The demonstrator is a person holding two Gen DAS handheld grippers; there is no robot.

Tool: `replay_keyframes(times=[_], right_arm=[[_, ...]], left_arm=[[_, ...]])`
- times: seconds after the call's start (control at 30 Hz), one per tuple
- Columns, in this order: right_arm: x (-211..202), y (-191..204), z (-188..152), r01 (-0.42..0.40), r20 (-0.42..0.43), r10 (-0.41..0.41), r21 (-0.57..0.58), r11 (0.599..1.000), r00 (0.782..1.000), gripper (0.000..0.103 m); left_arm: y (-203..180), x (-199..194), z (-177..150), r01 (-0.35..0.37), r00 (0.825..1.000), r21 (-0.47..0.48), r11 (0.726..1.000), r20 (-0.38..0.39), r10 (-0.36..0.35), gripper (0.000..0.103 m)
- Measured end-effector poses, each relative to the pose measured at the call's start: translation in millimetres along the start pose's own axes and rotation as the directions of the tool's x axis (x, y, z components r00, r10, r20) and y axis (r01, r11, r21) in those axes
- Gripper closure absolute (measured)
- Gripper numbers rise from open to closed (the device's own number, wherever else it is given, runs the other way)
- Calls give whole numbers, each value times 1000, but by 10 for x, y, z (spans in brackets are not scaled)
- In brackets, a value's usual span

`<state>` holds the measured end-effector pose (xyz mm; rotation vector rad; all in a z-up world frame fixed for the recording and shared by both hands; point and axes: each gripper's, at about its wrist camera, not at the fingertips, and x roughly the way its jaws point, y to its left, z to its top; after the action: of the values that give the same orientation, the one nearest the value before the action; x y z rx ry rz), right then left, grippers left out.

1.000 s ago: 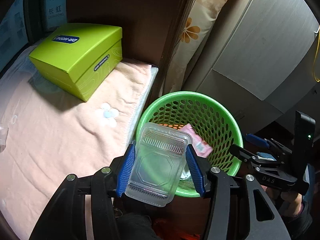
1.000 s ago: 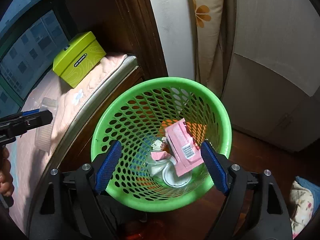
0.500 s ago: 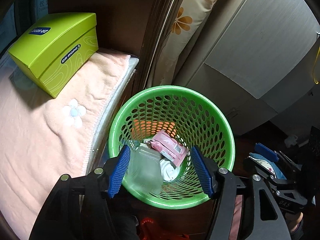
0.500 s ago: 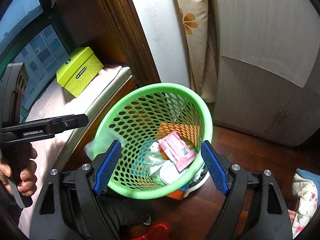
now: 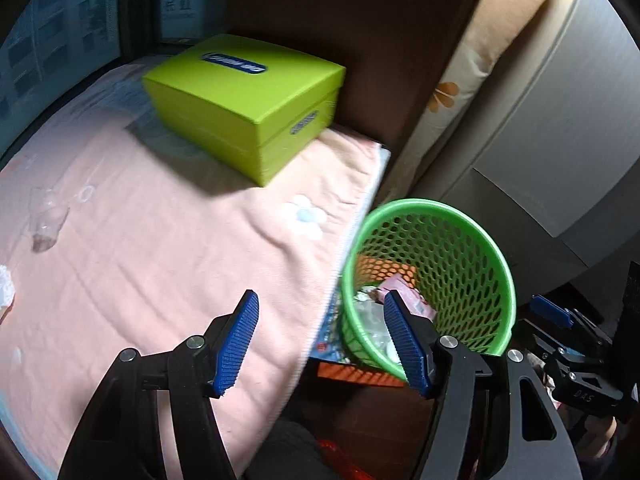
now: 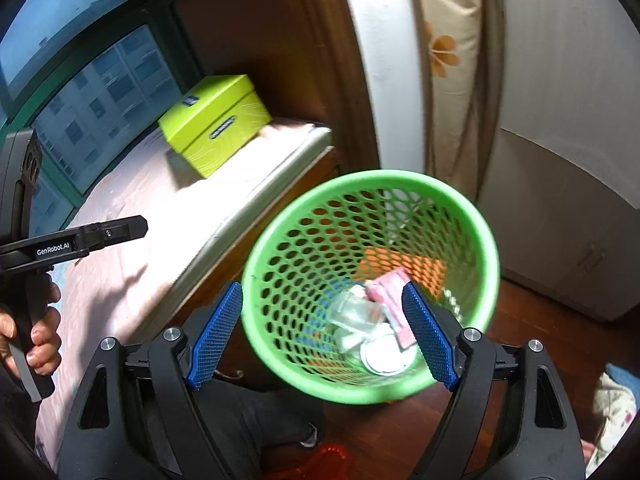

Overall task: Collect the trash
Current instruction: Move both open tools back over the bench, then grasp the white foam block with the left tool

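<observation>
Clear container (image 6: pixel 352 312) dropped into basket (image 6: pixel 472 216); left hand-held gripper (image 5: pixel 320 344) opening, empty, angled down.

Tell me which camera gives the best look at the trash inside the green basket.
The right wrist view: it looks down into the green basket, showing the clear container, pink wrapper and a white round lid. The left wrist view sees the basket from the side, its near wall and a claw finger hiding most contents.

Lime-green box (image 5: pixel 248 104) on pink blanket (image 5: pixel 152 264)
</observation>
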<state>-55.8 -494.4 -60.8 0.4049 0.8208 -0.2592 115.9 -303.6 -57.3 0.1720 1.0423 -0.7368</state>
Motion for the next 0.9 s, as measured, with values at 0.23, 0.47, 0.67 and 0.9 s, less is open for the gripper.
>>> replay_keyframes(times=[0.23, 0.47, 0.67, 0.9], right_arm=[[166, 543, 111, -70, -22, 68, -91, 993, 997, 22], [358, 1079, 241, -130, -47, 124, -164, 978, 991, 22], [548, 1498, 347, -178, -77, 165, -216, 960, 983, 22], [777, 1931, 477, -227, -112, 204, -268, 936, 973, 22]], left_arm=[[904, -350, -48, -144, 987, -139, 980, 46, 152, 27], [1885, -602, -89, -319, 939, -278, 906, 36, 342, 21], [2846, -694, -125, -425, 888, -460, 779, -47, 457, 19], [3425, -557, -129, -449, 880, -521, 726, -117, 460, 19]])
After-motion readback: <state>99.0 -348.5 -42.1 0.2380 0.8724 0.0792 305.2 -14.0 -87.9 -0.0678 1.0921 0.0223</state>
